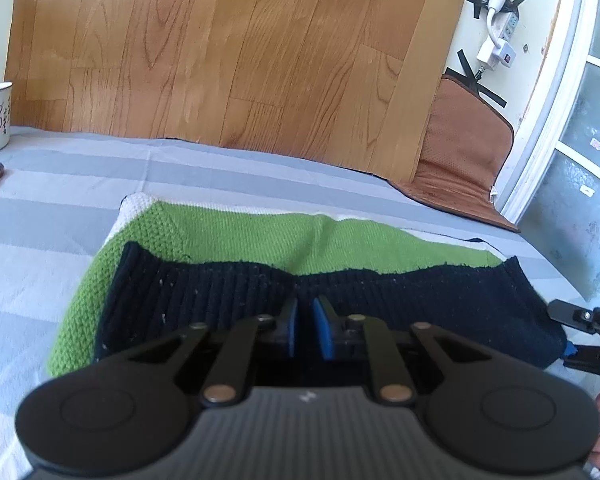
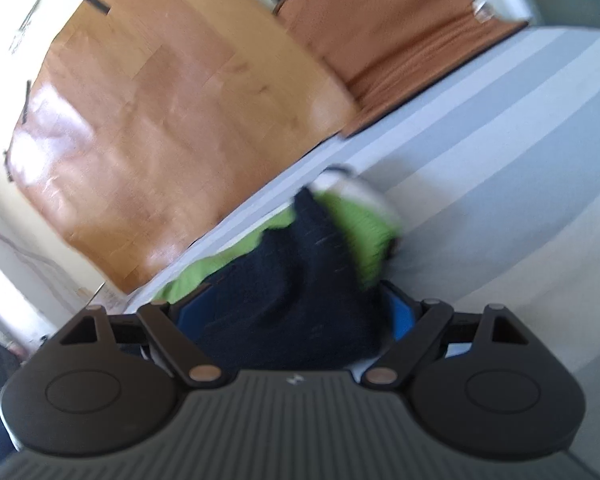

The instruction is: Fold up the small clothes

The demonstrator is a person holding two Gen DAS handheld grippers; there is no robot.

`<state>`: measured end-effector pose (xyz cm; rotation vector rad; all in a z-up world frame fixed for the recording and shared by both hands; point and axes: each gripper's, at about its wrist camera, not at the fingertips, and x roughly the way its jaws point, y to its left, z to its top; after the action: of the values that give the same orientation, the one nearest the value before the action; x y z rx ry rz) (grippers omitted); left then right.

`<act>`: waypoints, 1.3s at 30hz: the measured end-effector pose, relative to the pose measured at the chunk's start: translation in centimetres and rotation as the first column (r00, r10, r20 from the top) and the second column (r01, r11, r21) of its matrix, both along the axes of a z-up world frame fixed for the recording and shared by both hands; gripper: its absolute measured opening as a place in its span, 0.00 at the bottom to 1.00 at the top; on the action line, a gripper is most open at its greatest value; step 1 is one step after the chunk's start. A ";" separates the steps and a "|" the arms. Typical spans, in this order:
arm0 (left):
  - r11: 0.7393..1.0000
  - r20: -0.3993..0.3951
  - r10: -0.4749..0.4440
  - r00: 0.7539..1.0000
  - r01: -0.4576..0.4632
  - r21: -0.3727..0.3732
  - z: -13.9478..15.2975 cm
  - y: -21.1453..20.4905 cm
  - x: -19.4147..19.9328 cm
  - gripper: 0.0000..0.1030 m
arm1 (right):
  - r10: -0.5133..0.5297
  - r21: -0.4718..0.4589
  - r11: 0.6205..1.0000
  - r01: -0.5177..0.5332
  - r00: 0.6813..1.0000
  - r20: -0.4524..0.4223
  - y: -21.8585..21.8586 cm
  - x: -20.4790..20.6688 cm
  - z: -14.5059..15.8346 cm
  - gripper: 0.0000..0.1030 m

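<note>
Sweater (image 1: 260, 240), soft chunky knit, looks light and floppy on the striped bed (image 1: 40, 240); take its dark ribbed hem (image 1: 380, 292); left gripper (image 1: 305, 320) nearly clenched, empty; right gripper (image 2: 296, 320) spread wide around the hem

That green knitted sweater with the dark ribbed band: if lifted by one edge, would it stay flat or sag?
The green knitted sweater would likely sag: its dark ribbed band already dips and bunches. The coarse knit should grip rather than slip. It probably drags on the striped sheet when pushed, wrinkling instead of sliding.
</note>
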<state>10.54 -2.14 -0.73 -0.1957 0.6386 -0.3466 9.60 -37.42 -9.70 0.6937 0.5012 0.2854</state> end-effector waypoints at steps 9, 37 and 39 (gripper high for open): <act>0.999 -0.009 0.000 1.000 0.000 -0.036 0.1 0.5 0.2 0.12 | -0.030 0.134 0.990 0.044 0.994 -0.108 -2.5 1.1 -1.0 0.22; 0.902 0.002 0.283 0.959 -0.266 -0.339 2.5 14.5 -4.2 0.33 | 0.796 -0.560 0.487 -0.670 0.604 -0.032 28.0 2.2 8.2 0.67; 0.911 0.011 0.249 0.968 -0.231 -0.343 2.6 13.7 -3.9 0.48 | 0.794 -0.542 0.508 -0.670 0.607 -0.006 26.4 2.2 9.1 0.67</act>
<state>6.61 11.55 1.89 -0.5893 0.4894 -0.2205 11.83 -11.01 -0.60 -0.1289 0.5851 1.0210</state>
